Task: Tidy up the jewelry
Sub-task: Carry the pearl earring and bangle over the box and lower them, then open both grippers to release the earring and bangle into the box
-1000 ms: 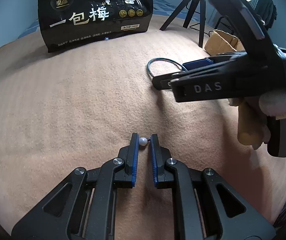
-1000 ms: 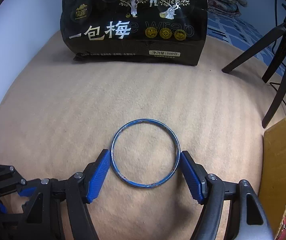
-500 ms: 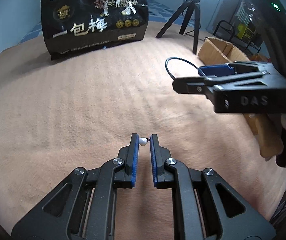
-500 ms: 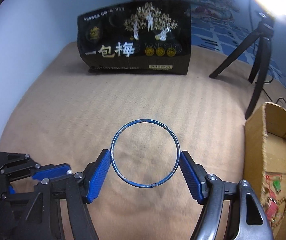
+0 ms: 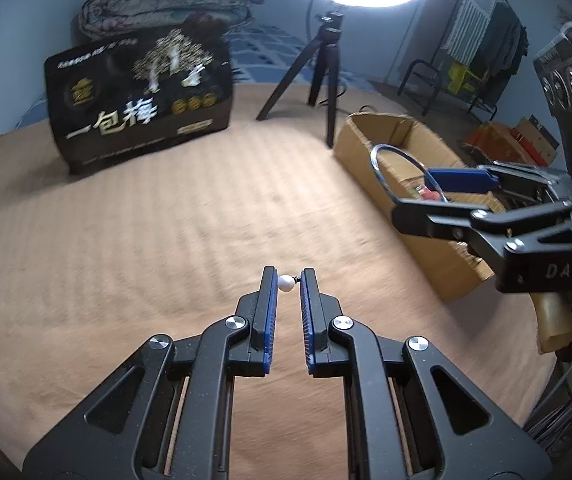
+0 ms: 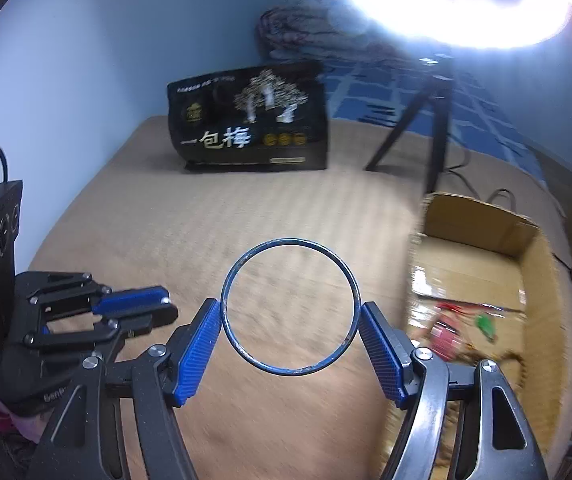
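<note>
Right gripper (image 6: 290, 344), jaws spread wide across the bangle (image 6: 289, 307), rides just left of the cardboard box (image 6: 526, 240); left gripper (image 5: 286, 280) pinches the pearl earring (image 5: 286, 282) farther left. Either piece, lightly held, may slip out before reaching the box.

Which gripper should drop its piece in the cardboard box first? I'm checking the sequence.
Right, likely. The right gripper holds the blue bangle by the cardboard box; the left gripper, pinching the pearl piece, is farther away.
</note>
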`<control>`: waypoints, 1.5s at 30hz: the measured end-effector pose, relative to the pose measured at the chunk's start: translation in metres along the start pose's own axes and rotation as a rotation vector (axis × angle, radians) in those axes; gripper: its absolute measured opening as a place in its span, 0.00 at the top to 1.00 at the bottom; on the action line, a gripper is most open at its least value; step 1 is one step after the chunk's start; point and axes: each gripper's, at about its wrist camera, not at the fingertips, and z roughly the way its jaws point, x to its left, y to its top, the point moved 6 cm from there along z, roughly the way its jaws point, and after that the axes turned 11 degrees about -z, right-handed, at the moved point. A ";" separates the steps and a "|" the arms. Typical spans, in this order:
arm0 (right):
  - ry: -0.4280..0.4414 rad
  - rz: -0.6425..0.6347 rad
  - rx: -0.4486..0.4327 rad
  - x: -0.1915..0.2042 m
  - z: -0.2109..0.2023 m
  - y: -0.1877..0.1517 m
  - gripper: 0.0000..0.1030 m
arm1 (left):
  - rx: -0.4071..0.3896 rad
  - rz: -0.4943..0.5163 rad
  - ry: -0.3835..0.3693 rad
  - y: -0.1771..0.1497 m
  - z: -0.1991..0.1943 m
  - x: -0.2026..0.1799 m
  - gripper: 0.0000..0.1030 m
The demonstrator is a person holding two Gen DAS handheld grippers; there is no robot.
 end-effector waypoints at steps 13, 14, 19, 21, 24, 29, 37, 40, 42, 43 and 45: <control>-0.108 0.089 0.005 -0.066 -0.059 -0.049 0.30 | -0.033 0.043 -0.085 0.025 0.009 -0.080 0.90; -0.114 0.096 0.006 -0.069 -0.061 -0.052 0.30 | -0.034 0.046 -0.090 0.027 0.011 -0.085 0.90; -0.149 0.138 0.008 -0.089 -0.074 -0.067 0.30 | -0.031 0.061 -0.104 0.038 0.021 -0.106 0.90; -0.166 0.151 0.008 -0.096 -0.079 -0.072 0.30 | -0.032 0.063 -0.107 0.043 0.025 -0.113 0.90; -0.174 0.171 0.006 -0.103 -0.082 -0.077 0.30 | -0.027 0.058 -0.112 0.050 0.033 -0.121 0.90; -0.191 0.191 0.009 -0.113 -0.084 -0.083 0.30 | -0.015 0.037 -0.121 0.065 0.048 -0.132 0.90; -0.203 0.201 0.010 -0.120 -0.081 -0.087 0.30 | -0.006 0.038 -0.131 0.077 0.069 -0.157 0.90; -0.203 0.207 0.013 -0.122 -0.080 -0.088 0.30 | -0.005 0.046 -0.131 0.078 0.075 -0.165 0.90; -0.204 0.211 0.011 -0.123 -0.079 -0.089 0.30 | -0.006 0.051 -0.129 0.079 0.078 -0.169 0.90; -0.205 0.212 0.010 -0.124 -0.079 -0.089 0.30 | -0.006 0.052 -0.129 0.079 0.078 -0.170 0.90; -0.207 0.214 0.010 -0.125 -0.079 -0.089 0.30 | -0.005 0.052 -0.130 0.080 0.079 -0.171 0.90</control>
